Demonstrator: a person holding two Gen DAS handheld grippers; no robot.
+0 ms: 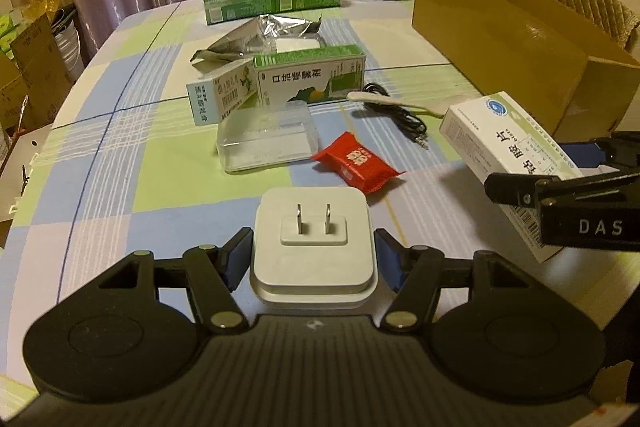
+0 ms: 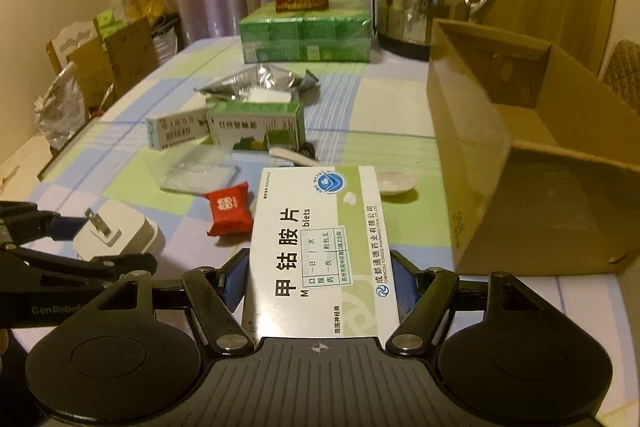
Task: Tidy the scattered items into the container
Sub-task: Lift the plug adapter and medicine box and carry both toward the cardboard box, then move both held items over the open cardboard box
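My left tongs (image 1: 314,259) clamp the white charger (image 1: 314,251); my right tongs (image 2: 318,279) clamp the medicine box (image 2: 320,251). Both hang above the table (image 1: 120,187). Heading for the cardboard box (image 2: 520,155), I could clip its near wall and lose one.

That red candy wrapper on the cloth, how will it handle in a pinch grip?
The red candy wrapper looks glossy, so it may slip between pads. Its crimped ends look thin and probably crumple. It lies flat and small, so likely light, unlikely to roll.
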